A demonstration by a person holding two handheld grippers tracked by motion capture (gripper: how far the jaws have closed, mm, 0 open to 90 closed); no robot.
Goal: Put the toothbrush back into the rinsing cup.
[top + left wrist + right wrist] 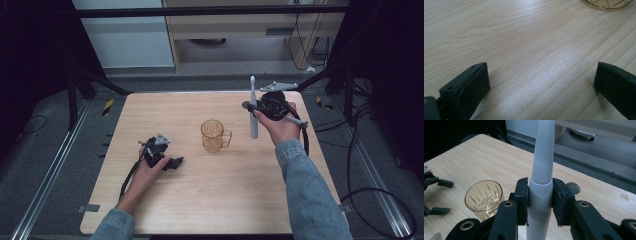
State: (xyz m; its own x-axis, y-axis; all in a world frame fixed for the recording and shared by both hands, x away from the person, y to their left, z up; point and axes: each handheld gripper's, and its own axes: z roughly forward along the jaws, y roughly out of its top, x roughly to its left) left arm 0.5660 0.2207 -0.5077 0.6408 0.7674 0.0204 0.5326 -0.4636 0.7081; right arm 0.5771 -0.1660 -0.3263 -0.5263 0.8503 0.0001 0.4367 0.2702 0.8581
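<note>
Toothbrush carried toward the cup.
Right hand-held gripper (540, 202) clamps the upright toothbrush (541, 177) beside the cup (214, 135); next, lower it in. Left hand-held gripper (541, 82) rests apart on the table (524, 45).

Left tongs (176, 162) low, agape; right tongs (248, 106) raised, clamped.
</note>
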